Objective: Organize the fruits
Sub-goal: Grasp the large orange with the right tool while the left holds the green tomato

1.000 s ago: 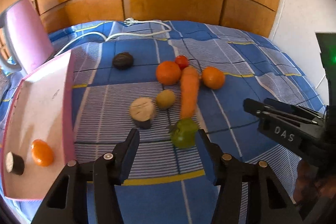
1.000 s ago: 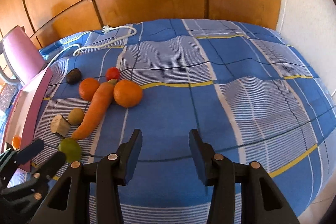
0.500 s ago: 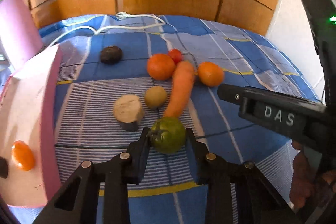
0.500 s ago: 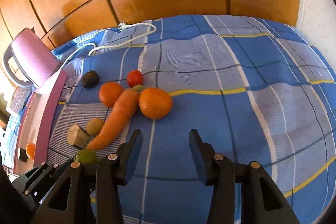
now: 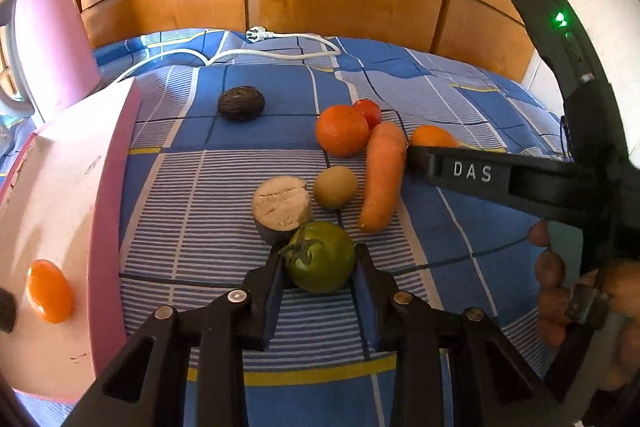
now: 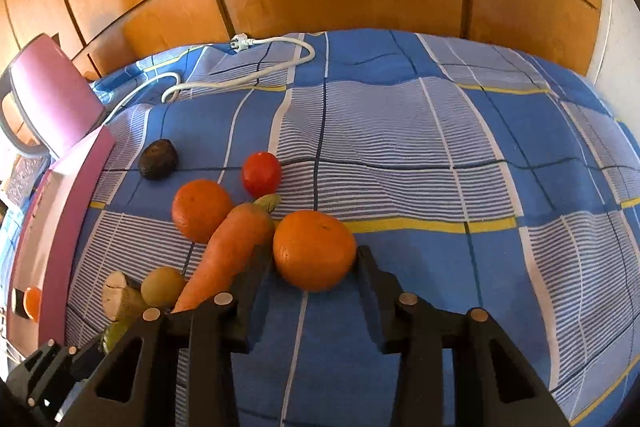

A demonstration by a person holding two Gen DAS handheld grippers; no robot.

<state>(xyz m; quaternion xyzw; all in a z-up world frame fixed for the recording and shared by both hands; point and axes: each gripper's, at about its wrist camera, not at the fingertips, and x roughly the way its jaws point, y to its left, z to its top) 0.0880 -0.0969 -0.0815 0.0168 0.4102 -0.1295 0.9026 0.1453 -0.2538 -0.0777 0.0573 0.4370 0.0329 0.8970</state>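
The left gripper [image 5: 320, 267] is clamped on a round green tomato with a dark stalk [image 5: 321, 261], a cut beige root piece [image 5: 281, 208] just beyond its left finger; the right gripper [image 6: 312, 263] stands apart around a round orange mandarin [image 6: 314, 249], a long orange carrot [image 6: 224, 259] against its left finger; a pink plastic tray [image 5: 108, 187] lies far left.
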